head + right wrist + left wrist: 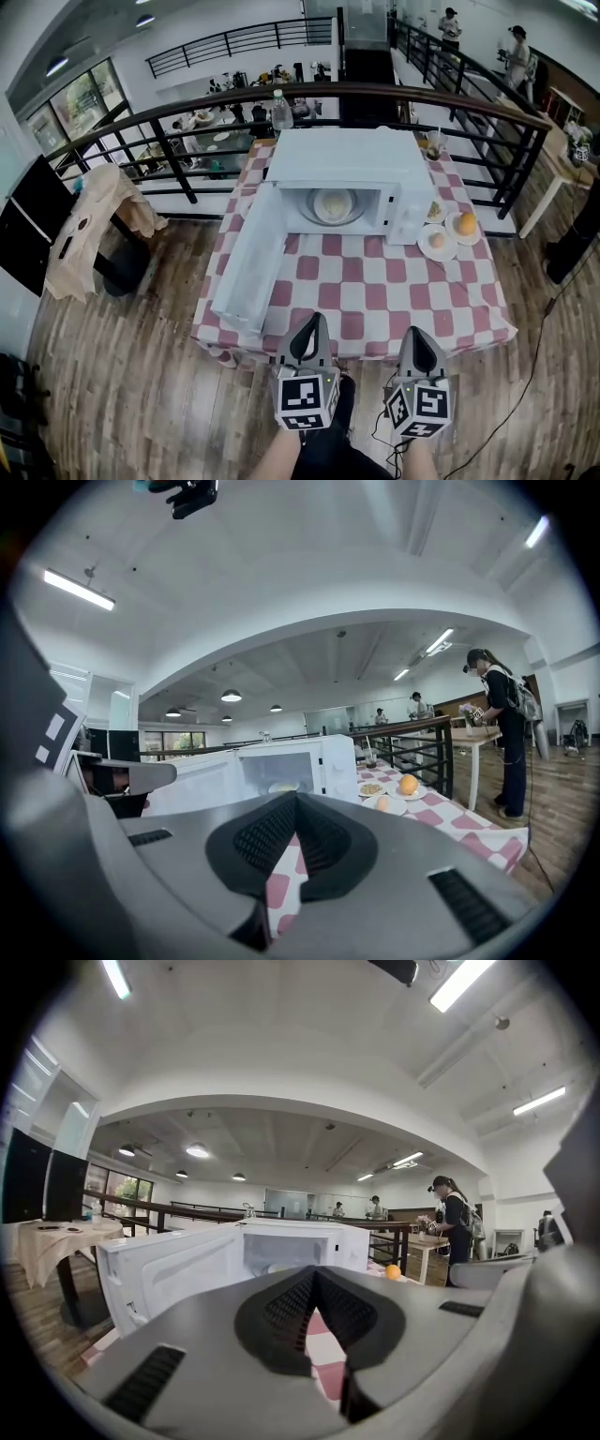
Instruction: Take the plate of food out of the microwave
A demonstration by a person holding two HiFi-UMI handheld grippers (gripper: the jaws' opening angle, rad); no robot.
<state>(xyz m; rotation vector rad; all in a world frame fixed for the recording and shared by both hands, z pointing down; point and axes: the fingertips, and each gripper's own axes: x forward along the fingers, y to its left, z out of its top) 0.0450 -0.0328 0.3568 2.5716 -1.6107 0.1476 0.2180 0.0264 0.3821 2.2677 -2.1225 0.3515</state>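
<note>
A white microwave [342,159] stands at the back of the checkered table [375,291], its door [246,253] swung wide open to the left. Inside it sits a plate of pale food [333,204], also glimpsed in the right gripper view as the plate of food [281,787]. My left gripper [314,323] and right gripper [415,336] hover side by side above the table's front edge, well short of the microwave. Both are shut with nothing between the jaws. The microwave [291,1246] also shows in the left gripper view.
Right of the microwave lie small plates, one with an orange [466,223] and one with a roll [436,241]. A black railing [281,103] runs behind the table. A cloth-draped table [94,225] stands at left, and people [517,56] stand at the far right.
</note>
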